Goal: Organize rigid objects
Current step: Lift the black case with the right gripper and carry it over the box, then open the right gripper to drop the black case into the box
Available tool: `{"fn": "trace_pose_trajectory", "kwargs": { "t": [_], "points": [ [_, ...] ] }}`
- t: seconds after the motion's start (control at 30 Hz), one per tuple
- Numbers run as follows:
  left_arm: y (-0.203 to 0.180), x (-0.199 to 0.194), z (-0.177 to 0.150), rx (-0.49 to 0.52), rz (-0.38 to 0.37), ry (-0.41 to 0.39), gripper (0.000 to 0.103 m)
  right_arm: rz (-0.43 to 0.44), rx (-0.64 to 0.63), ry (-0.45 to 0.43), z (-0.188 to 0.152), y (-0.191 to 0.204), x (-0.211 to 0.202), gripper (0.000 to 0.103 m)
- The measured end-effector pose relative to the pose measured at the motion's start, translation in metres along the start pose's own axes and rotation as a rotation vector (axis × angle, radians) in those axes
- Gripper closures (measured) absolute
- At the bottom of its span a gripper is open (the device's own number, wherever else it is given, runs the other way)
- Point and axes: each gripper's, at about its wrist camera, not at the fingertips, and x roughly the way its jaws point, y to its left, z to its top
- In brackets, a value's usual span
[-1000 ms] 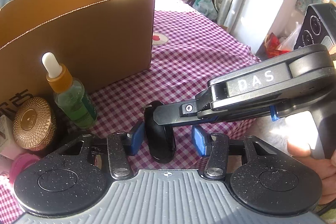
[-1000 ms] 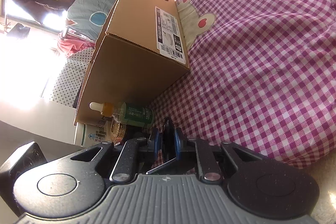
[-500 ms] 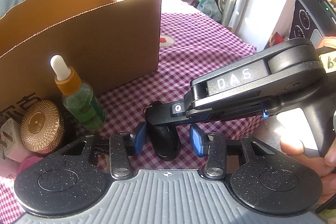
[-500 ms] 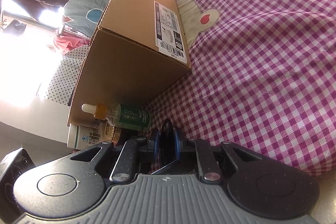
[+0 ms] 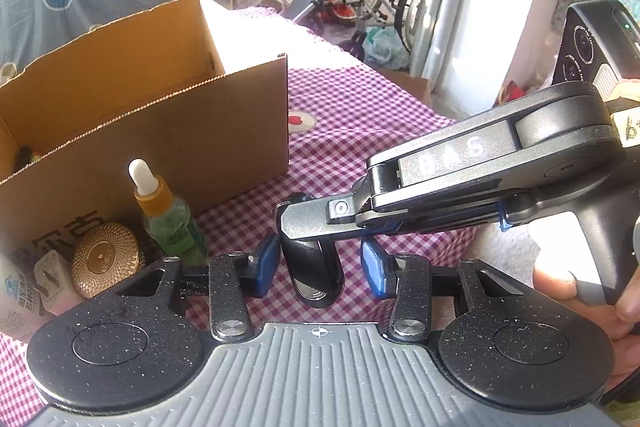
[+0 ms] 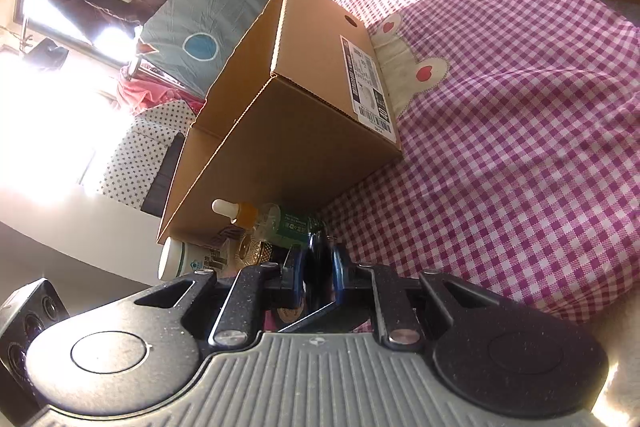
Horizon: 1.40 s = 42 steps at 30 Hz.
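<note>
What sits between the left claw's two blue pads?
A black oval object, pinched at its upper end by the right claw. The left claw flanks it; whether its pads touch is unclear. Left wrist view shows this.

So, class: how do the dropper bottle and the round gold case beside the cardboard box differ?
The dropper bottle stands upright and tall; the gold case is low and round. The bottle is see-through green with a white dropper tip; the case is opaque gold with a ridged lid. Both sit on the checked cloth against the cardboard box.
</note>
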Motion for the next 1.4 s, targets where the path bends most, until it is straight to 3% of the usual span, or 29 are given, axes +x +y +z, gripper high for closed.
{"fn": "trace_pose_trajectory", "kwargs": {
  "t": [0.37, 0.5, 0.6, 0.73, 0.83, 1.07, 1.27, 1.4],
  "points": [
    [0.003, -0.075, 0.017, 0.039, 0.057, -0.212, 0.059, 0.052, -0.178, -0.130, 0.007, 0.081, -0.043, 0.086],
    [0.020, -0.099, 0.037, 0.032, 0.130, -0.263, 0.059, 0.097, -0.270, -0.125, 0.026, 0.123, -0.035, 0.086],
    [0.041, -0.104, 0.055, 0.008, 0.184, -0.259, 0.059, 0.140, -0.319, -0.071, 0.050, 0.154, -0.012, 0.086],
    [0.076, -0.094, 0.075, -0.054, 0.213, -0.214, 0.059, 0.160, -0.343, 0.046, 0.080, 0.184, 0.034, 0.086],
    [0.105, -0.074, 0.084, -0.104, 0.221, -0.137, 0.059, 0.147, -0.319, 0.156, 0.100, 0.193, 0.079, 0.086],
    [0.160, -0.032, 0.078, -0.207, 0.200, 0.045, 0.059, 0.083, -0.185, 0.409, 0.123, 0.175, 0.176, 0.086],
    [0.189, -0.009, 0.078, -0.239, 0.218, 0.138, 0.058, 0.023, -0.153, 0.506, 0.129, 0.164, 0.230, 0.086],
    [0.196, -0.008, 0.077, -0.254, 0.236, 0.153, 0.054, -0.011, -0.127, 0.555, 0.132, 0.155, 0.255, 0.085]
  ]
}}
